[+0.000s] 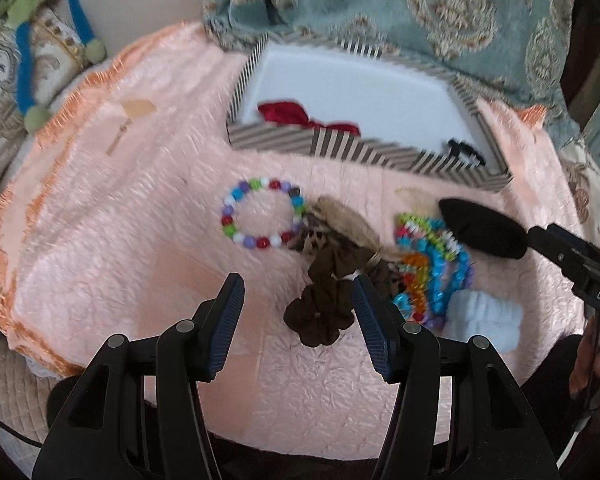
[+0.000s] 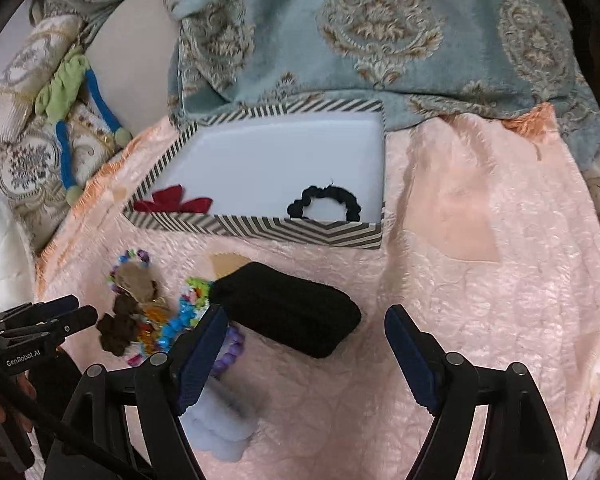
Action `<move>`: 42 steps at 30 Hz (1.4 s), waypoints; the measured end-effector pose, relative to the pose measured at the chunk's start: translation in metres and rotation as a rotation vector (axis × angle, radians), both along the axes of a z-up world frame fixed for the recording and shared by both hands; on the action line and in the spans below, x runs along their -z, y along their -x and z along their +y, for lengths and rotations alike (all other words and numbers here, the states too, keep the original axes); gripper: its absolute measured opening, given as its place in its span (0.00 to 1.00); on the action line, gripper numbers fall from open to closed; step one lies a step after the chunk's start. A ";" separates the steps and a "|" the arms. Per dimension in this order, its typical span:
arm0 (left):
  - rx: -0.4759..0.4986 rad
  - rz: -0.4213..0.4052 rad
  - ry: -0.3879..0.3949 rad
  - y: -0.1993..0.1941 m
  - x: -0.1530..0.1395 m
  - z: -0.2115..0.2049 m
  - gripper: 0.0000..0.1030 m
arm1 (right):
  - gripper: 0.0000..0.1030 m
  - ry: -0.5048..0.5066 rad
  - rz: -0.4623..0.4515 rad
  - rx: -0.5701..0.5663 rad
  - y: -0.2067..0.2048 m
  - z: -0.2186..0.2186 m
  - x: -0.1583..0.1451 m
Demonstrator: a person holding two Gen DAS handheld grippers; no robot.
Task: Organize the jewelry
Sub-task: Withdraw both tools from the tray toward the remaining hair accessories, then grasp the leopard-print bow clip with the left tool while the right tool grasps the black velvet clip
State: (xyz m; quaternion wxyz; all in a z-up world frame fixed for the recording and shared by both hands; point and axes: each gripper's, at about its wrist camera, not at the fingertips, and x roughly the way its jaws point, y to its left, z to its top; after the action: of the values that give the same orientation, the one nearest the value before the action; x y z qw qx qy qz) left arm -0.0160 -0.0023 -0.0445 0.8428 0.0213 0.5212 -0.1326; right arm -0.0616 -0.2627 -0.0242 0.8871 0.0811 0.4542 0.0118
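A striped box [image 1: 340, 148] [image 2: 260, 228] sits on the pink blanket and holds a red bow [image 1: 296, 114] [image 2: 172, 202] and a black scrunchie [image 2: 324, 200]. In front of it lie a multicolour bead bracelet [image 1: 260, 212], a brown scrunchie [image 1: 328, 292] [image 2: 118, 332], bright plastic bead bracelets [image 1: 432, 264] [image 2: 172, 320], a light blue scrunchie [image 1: 488, 316] [image 2: 220, 428] and a black fabric band [image 1: 480, 232] [image 2: 288, 312]. My left gripper [image 1: 300, 304] is open just above the brown scrunchie. My right gripper [image 2: 306, 336] is open at the black band's near edge.
The pink blanket [image 2: 480, 280] lies on a bed beside a blue patterned cover [image 2: 380, 32] behind the box. A green and blue toy [image 1: 24, 40] [image 2: 68, 92] lies on patterned cushions at the far left.
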 end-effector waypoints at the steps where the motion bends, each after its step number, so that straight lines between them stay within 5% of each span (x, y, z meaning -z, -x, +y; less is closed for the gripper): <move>1: 0.004 0.011 -0.009 -0.003 0.005 -0.002 0.54 | 0.77 0.013 0.005 -0.015 -0.004 0.001 0.003; 5: 0.014 0.033 -0.044 -0.013 0.022 -0.009 0.54 | 0.76 0.083 0.032 -0.070 -0.023 0.006 0.016; 7: 0.018 0.042 -0.044 -0.018 0.031 -0.012 0.54 | 0.56 0.083 0.049 -0.107 -0.029 0.008 0.024; 8: 0.018 0.042 -0.036 -0.020 0.034 -0.012 0.54 | 0.35 0.069 0.055 -0.119 -0.032 0.008 0.029; 10: 0.016 0.049 -0.012 -0.023 0.038 -0.012 0.53 | 0.28 0.063 0.067 -0.119 -0.036 0.007 0.037; 13: 0.018 0.054 0.023 -0.026 0.037 -0.011 0.19 | 0.18 0.047 0.050 -0.121 -0.032 0.005 0.036; 15: 0.019 0.050 0.040 -0.025 0.033 -0.010 0.16 | 0.13 0.027 0.033 -0.113 -0.028 0.002 0.029; 25: 0.027 -0.088 0.113 -0.001 -0.032 0.003 0.15 | 0.12 -0.032 -0.107 -0.077 0.004 0.000 -0.026; 37: 0.009 -0.215 0.137 0.003 -0.090 0.018 0.08 | 0.12 -0.063 -0.172 -0.061 0.016 0.004 -0.060; 42: 0.007 -0.182 0.150 0.002 -0.090 0.025 0.08 | 0.12 -0.079 -0.174 -0.068 0.017 0.007 -0.061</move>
State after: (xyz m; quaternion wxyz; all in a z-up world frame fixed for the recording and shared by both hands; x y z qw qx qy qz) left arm -0.0180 0.0228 0.0452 0.8855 -0.0278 0.4309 -0.1718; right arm -0.0785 -0.2560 0.0371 0.9184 0.0994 0.3772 0.0667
